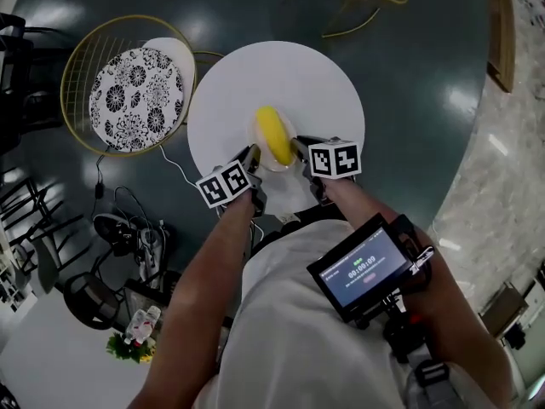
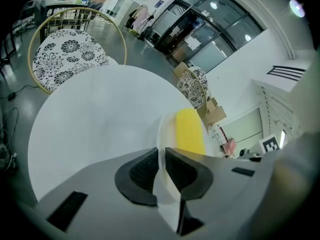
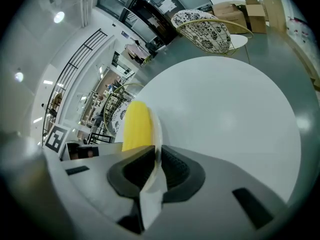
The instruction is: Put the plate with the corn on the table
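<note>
Holding plate point(image 1: 274, 168) w/ corn point(image 1: 273, 135) over white round table point(image 1: 315, 75). Head view: my L gripper point(image 1: 253, 156) at plate's left rim, R gripper point(image 1: 298, 147) at right rim. L gripper view: jaws pinched on rim, corn just beyond. R gripper view: jaws clamped on opposite rim.

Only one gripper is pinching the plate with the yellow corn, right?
No, both are. The left gripper and the right gripper are each shut on the rim of the plate, as the two gripper views show. The corn on it is yellow.
</note>
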### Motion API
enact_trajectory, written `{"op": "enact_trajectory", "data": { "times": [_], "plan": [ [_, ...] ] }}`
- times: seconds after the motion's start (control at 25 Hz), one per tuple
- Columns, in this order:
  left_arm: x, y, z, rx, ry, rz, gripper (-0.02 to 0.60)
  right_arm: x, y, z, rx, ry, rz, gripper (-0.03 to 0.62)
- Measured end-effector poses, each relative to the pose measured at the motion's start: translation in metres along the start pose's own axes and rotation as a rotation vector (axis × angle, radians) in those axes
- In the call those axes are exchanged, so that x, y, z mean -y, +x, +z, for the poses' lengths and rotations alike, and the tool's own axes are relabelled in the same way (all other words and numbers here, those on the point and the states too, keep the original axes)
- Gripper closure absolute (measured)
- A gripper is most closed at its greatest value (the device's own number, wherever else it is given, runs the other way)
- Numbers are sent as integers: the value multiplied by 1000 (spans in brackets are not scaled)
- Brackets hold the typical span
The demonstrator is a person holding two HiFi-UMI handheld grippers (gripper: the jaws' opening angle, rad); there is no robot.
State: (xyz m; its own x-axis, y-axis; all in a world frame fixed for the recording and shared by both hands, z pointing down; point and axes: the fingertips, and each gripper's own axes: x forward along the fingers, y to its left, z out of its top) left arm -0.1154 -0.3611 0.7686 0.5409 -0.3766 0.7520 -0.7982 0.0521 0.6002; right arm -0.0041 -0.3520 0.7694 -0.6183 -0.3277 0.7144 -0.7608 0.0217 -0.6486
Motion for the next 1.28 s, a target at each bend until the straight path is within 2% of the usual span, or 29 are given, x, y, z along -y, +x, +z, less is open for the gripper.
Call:
{"op": "enact_trajectory", "data": {
  "times": [0.48, 0.72, 0.96, 1.28],
  "plan": [
    [-8, 12, 4, -42, 72, 123, 543, 4, 11, 3, -38, -49, -60, 546],
    [-6, 10, 4, -52, 140, 156, 534, -1, 12, 2, -55, -150, -101, 546],
    [-4, 13, 7, -36, 143, 140, 531, 1, 15, 7, -35, -144, -96, 545],
    [-10, -8, 11, 51, 149, 109, 531, 6, 0, 22, 64, -108, -101, 545]
  ]
}}
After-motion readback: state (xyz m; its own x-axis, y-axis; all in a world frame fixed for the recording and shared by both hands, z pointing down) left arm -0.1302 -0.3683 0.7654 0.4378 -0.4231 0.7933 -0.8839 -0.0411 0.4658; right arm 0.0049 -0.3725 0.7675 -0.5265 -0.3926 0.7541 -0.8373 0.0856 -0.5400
